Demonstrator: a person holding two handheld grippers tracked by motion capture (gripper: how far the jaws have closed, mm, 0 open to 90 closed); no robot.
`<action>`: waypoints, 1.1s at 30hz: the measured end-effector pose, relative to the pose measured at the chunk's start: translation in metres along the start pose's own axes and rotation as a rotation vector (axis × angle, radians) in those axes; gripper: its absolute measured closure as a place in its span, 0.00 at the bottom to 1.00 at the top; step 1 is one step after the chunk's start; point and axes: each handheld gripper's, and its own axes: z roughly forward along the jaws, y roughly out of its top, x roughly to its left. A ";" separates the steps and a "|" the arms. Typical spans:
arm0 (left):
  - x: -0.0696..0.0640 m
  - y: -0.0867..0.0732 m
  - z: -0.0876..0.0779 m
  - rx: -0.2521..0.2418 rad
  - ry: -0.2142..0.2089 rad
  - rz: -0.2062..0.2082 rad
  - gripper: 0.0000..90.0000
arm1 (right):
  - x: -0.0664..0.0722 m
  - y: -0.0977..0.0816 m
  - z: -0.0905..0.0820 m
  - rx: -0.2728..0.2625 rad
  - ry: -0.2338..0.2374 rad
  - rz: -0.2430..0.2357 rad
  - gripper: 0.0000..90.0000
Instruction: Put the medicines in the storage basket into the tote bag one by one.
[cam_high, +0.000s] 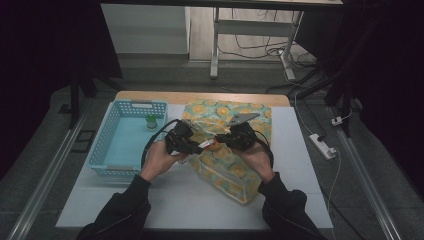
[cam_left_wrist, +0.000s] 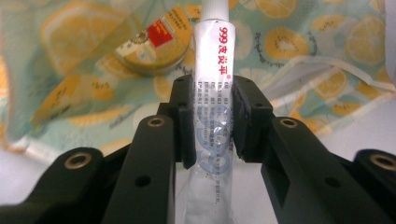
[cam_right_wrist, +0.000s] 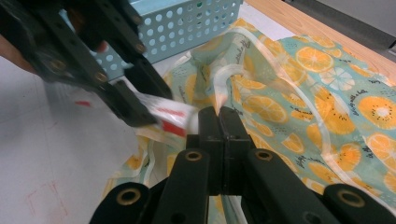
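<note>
Left gripper (cam_left_wrist: 212, 119) clamped a white tube (cam_left_wrist: 212, 93), frame centre; right gripper (cam_right_wrist: 219, 123) pinched the fruit-print bag (cam_right_wrist: 327, 93); forearms converged over white table (cam_high: 300, 165).

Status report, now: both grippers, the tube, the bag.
Left gripper shut on white ointment tube. Right gripper shut on fruit-print bag edge. Small round tin behind tube.

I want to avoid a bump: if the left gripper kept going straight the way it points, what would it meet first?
Probably the round orange tin inside the fruit-print bag: the left gripper, clamping a white tube, aims at it, though depth is unclear.
</note>
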 end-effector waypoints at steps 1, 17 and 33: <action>0.001 0.003 0.003 0.002 -0.001 -0.001 0.80 | 0.000 0.000 0.000 -0.001 0.000 0.000 1.00; 0.017 0.040 0.032 -0.012 0.018 0.000 0.80 | -0.003 0.001 -0.004 -0.015 -0.004 0.005 1.00; 0.040 0.038 0.042 -0.099 0.037 -0.057 0.63 | -0.005 -0.002 -0.001 -0.002 -0.012 0.010 1.00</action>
